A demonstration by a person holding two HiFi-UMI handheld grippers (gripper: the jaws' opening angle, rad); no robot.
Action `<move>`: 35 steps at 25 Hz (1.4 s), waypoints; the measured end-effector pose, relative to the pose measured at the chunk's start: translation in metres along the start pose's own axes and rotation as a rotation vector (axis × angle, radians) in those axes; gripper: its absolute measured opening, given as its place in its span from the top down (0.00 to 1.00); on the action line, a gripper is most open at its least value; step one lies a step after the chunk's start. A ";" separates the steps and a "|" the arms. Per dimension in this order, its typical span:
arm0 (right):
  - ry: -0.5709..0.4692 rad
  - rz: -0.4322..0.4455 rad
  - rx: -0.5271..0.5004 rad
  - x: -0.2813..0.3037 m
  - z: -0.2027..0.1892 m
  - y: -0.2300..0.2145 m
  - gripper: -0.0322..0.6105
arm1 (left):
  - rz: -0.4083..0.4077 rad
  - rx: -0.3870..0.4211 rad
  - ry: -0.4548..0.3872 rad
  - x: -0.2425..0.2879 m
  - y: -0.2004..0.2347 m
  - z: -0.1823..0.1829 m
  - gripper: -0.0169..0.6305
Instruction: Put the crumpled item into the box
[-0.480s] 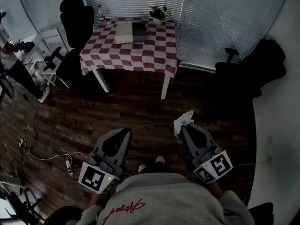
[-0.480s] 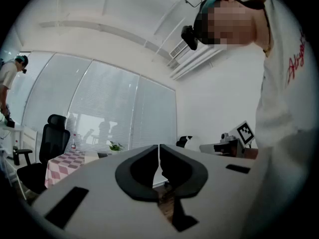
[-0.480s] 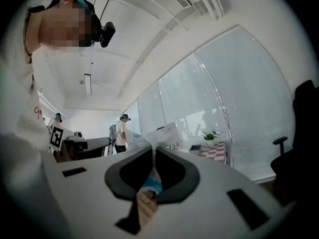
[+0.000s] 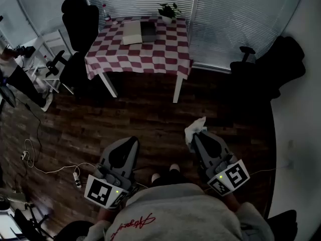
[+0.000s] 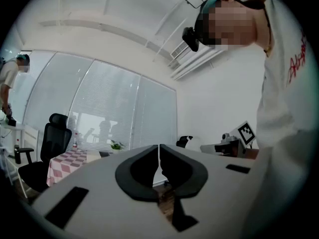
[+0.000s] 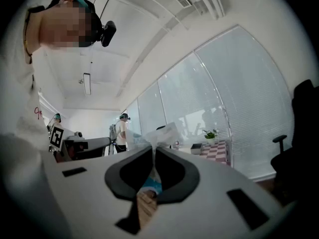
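Note:
My right gripper (image 4: 196, 133) is shut on a white crumpled paper item (image 4: 194, 128), which sticks out past the jaw tips over the dark wood floor; the right gripper view shows the crumpled item (image 6: 162, 135) pinched between the closed jaws. My left gripper (image 4: 131, 142) is shut with nothing in it, held low at the left. Far ahead, a box (image 4: 140, 32) with a pale open lid lies on the red-and-white checked table (image 4: 150, 56). In the left gripper view the gripper (image 5: 159, 148) points up toward the table (image 5: 67, 159).
A small potted plant (image 4: 168, 11) stands at the table's back edge. Black office chairs (image 4: 80, 19) flank the table, another chair (image 4: 248, 59) at the right. Cables and a power strip (image 4: 75, 175) lie on the floor at the left. A person (image 4: 15, 69) stands far left.
The view has shifted slightly toward the table; both grippers keep their hold and relative position.

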State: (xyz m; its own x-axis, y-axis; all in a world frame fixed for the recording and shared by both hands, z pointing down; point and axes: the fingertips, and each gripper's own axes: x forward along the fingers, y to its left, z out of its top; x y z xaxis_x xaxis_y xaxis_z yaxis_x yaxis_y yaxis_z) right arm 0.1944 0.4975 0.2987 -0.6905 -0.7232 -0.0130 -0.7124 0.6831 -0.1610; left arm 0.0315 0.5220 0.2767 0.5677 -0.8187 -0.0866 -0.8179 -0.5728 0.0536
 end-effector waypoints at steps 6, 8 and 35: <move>-0.016 -0.006 0.037 0.002 -0.007 0.013 0.90 | -0.003 -0.008 0.002 -0.014 0.004 -0.004 0.94; -0.019 -0.007 0.036 0.003 -0.009 0.019 0.90 | -0.006 -0.007 0.005 -0.020 0.005 -0.006 0.94; -0.021 0.014 0.042 0.071 -0.014 -0.006 0.90 | 0.010 0.005 -0.003 0.014 0.061 -0.014 0.94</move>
State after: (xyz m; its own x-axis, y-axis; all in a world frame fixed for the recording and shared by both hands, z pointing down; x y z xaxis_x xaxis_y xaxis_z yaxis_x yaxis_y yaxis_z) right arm 0.1477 0.4432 0.3130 -0.6971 -0.7161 -0.0357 -0.6968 0.6883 -0.2018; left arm -0.0089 0.4746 0.2927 0.5591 -0.8243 -0.0886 -0.8241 -0.5643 0.0492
